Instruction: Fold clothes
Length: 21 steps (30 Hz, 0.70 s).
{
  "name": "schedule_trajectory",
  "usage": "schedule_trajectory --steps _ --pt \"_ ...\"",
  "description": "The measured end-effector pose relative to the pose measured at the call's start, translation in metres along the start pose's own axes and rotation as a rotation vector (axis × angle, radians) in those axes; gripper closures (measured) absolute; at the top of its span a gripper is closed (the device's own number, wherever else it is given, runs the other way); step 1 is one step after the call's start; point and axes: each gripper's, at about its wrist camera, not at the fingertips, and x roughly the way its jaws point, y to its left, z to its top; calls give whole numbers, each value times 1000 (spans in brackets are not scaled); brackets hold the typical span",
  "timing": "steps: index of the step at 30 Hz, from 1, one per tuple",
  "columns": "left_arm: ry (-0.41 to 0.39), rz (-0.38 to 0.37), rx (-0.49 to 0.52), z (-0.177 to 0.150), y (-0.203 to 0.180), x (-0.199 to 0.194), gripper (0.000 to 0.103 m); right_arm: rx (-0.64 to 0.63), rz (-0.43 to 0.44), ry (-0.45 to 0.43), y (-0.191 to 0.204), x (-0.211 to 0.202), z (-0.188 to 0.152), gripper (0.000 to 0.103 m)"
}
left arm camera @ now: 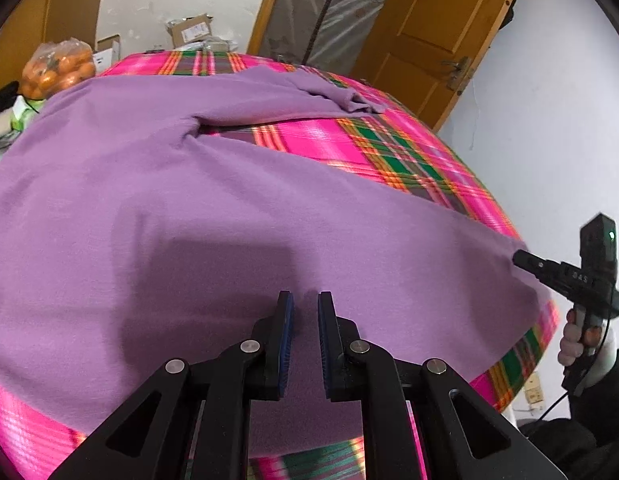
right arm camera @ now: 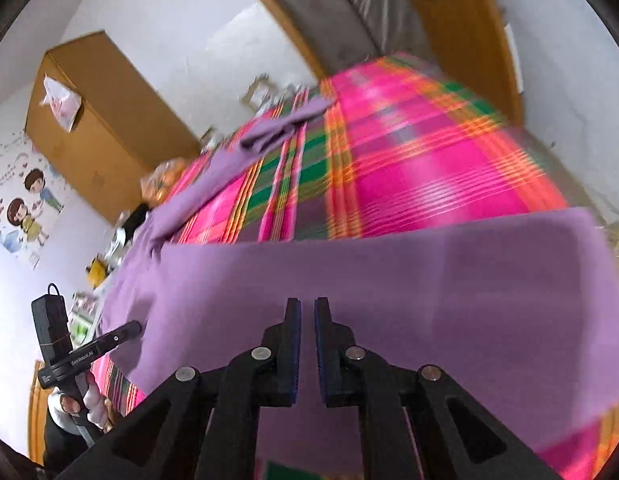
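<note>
The purple shirt [left arm camera: 189, 200] lies spread on the plaid bed [left arm camera: 409, 152], sleeve toward 1 o'clock; both the left tool [left arm camera: 305, 308] and right tool [right arm camera: 307, 312], slightly parted and holding nothing, should pinch the near hem evenly.

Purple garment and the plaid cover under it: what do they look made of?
The purple garment looks like a soft matte knit, perhaps cotton jersey: it drapes smoothly with soft creases and no shine. The plaid cover looks like a woven sheet, possibly cotton or a blend; its pink bands show a slight sheen. The fibre cannot be confirmed for either.
</note>
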Motion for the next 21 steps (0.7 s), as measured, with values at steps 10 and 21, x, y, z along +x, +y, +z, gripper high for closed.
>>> schedule_trajectory --steps 10,21 --pt "-31 13 -26 -5 14 -11 90 361 -110 -229 -111 -62 8 97" --pt "-111 209 -234 -16 90 -55 90 213 -120 -107 -63 -15 20 102"
